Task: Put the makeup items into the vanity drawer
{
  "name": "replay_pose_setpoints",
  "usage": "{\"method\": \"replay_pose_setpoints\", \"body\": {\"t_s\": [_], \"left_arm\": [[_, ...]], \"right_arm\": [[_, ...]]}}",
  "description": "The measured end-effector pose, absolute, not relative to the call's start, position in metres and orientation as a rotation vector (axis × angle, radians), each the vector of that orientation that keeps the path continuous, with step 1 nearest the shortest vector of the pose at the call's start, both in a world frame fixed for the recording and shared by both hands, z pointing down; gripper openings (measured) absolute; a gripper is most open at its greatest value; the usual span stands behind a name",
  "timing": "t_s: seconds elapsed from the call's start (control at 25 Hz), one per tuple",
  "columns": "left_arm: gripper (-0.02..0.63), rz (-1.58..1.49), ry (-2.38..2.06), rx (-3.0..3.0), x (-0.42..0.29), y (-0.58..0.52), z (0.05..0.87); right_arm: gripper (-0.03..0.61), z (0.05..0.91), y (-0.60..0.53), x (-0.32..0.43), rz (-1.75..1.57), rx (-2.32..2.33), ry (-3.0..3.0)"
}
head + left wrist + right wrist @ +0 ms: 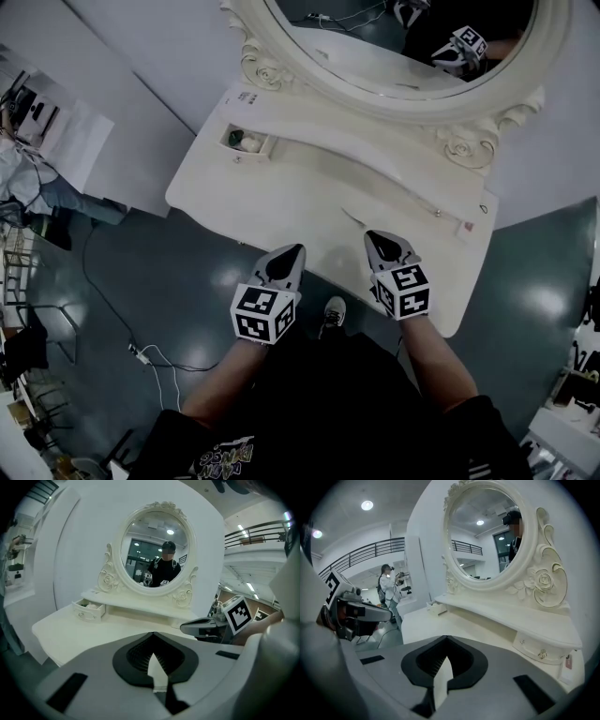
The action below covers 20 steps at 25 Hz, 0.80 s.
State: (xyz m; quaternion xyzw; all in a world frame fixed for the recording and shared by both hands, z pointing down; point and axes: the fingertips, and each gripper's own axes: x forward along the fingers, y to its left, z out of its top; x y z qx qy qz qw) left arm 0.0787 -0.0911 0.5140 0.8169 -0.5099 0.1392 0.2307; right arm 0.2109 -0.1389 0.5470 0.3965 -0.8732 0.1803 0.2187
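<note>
Cream-white paint covers the vanity, whose counter [309,202] fills the middle of the head view below a carved oval mirror [375,37]. A raised shelf runs along the mirror's foot. At its left end a small drawer [255,156] stands pulled open, and at its right end a second drawer [539,649] is closed.

The left tool [296,250] and the right tool [373,234] hover side by side over the counter's near edge, well apart from the open drawer. Each has its jaws brought together at the tips, and each grips nothing.

The makeup items [248,141] appear to lie inside the open drawer as a few pale and greenish lumps, too small to identify. No others show clearly on the counter. A thin pale sliver [354,217] just ahead of the right tool may be one, or only a mark.

Such pieces are probably light, hard-cased and slick, so a hold across the middle of the body would suit them. The drawer itself looks light, and a push on its front [88,613] should close it.

Nothing on the counter blocks the way to it, though the shelf's overhang sits close above. A cable [141,352] trails on the floor to the left, and another person [386,588] stands far off.
</note>
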Motion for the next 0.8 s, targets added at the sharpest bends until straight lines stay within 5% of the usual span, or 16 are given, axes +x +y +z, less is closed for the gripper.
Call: {"method": "replay_pose_setpoints", "body": {"t_s": [0.8], "left_arm": [[0.008, 0.444, -1.293, 2.26, 0.081, -0.1, 0.535]], "right_arm": [[0.121, 0.633, -0.17, 0.208, 0.349, 0.888, -2.186]]}}
